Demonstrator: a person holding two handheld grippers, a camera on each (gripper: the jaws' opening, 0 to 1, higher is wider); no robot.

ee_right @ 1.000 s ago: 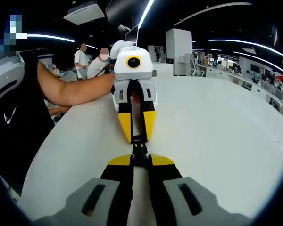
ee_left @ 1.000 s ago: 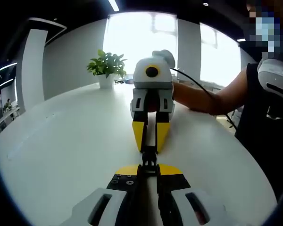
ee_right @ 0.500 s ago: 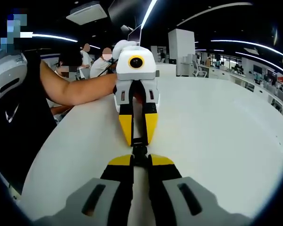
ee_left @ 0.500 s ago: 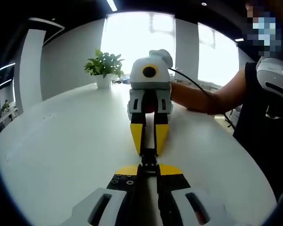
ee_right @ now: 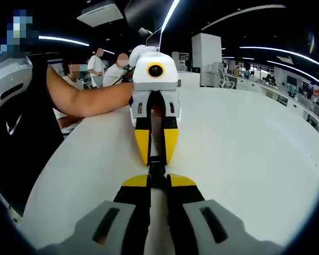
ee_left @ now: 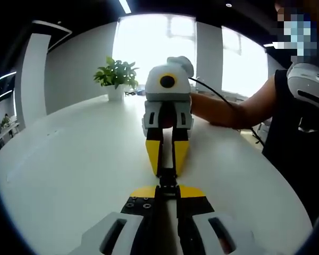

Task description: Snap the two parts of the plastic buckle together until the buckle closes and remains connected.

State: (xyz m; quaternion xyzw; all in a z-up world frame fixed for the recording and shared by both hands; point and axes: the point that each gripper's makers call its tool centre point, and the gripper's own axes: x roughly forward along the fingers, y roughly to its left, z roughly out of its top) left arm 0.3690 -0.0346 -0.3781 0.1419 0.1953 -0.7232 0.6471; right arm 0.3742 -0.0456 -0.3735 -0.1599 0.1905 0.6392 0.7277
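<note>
Between the two pairs of yellow-tipped jaws, low over the white table (ee_left: 69,159), sits the plastic buckle (ee_left: 168,179), a small black piece of hard moulded plastic. In the left gripper view the left gripper (ee_left: 167,192) rises from the bottom edge, its jaws drawn in tight on the near end of the buckle. The right gripper (ee_left: 167,169) points back at it from across the table, its jaws clamped on the far end. In the right gripper view the layout is mirrored: the right gripper (ee_right: 158,181) grips the near end of the buckle (ee_right: 157,169) and the left gripper (ee_right: 156,160) faces it. The buckle is too small and too covered by the jaw tips to tell whether its two halves are fully latched. They lie in one straight line with no clear gap.

The jaws are black with glossy yellow ends, set in pale grey and white casings. The table top is smooth, matt and broad, with a rounded edge.

A person's bare forearm (ee_left: 228,109) reaches in from the right to the right gripper, with a thin black cable (ee_left: 218,93) running along it. A leafy green plant (ee_left: 117,74) in a white pot stands well behind, before bright windows (ee_left: 165,48). In the right gripper view, other people (ee_right: 109,66) sit in an office with strip lights (ee_right: 170,10) overhead.
</note>
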